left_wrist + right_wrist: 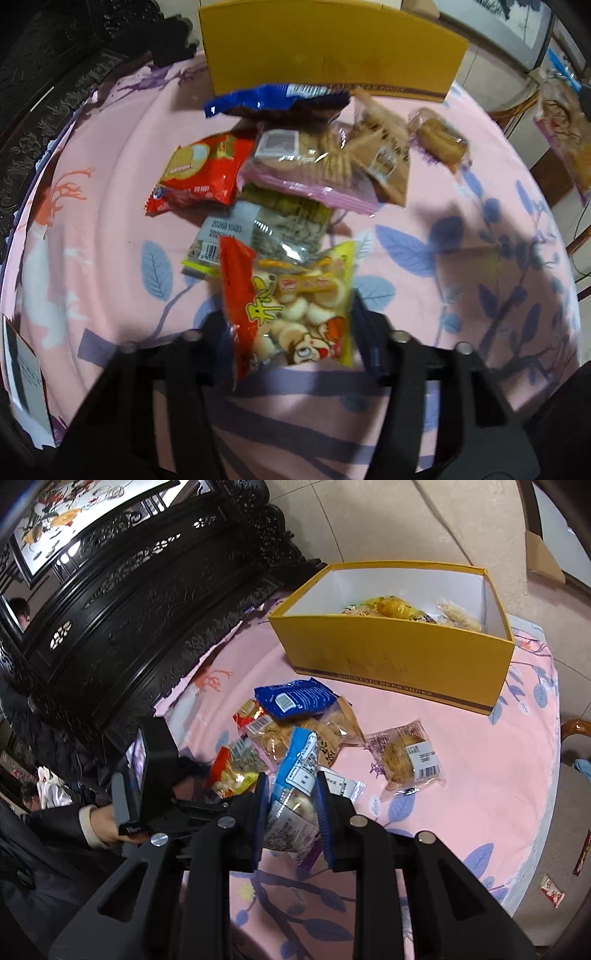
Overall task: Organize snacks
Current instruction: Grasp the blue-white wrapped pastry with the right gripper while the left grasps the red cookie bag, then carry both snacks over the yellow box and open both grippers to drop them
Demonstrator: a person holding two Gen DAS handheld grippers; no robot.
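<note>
My left gripper [291, 314] is shut on a red-and-yellow bag of small round biscuits [295, 306] and holds it above the pink cloth. My right gripper [291, 794] is shut on a clear bag with a blue top [295, 775], lifted over the table. A pile of snack packs [295, 162] lies in the middle, also in the right wrist view [295, 720]. A wrapped bun [406, 757] lies apart to the right. The open yellow box [399, 657] stands at the back with a few snacks inside. The left gripper's body [147, 775] shows at the left.
A round table with a pink floral cloth [461, 295]. Dark carved furniture [147, 590] stands along the left. A chair [576, 775] stands at the right edge. A small red packet [552, 890] lies on the floor by the table's rim.
</note>
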